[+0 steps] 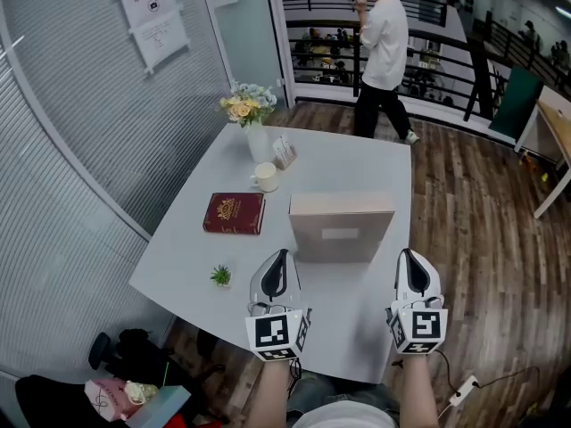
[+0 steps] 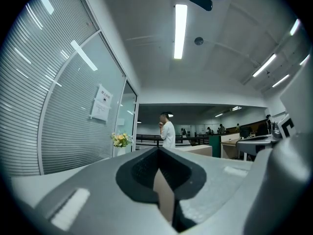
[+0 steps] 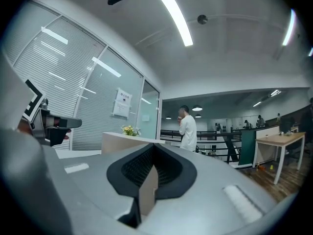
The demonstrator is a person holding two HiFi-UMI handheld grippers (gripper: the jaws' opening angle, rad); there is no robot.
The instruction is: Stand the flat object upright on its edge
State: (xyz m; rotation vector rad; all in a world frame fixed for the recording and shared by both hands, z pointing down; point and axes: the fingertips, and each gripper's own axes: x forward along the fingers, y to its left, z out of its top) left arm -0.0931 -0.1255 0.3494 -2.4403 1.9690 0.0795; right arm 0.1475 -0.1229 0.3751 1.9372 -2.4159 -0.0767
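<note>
— Nearest to you?
— My left gripper and right gripper, low over the near part of the counter. Both pairs of jaws are pressed together with nothing between them.
— And the flat object?
— I see the cardboard box standing upright on its long edge mid-counter, broad face toward me. It is just beyond the jaws, one gripper near each lower corner. Contact I can't tell. A red book lies flat to its left.
</note>
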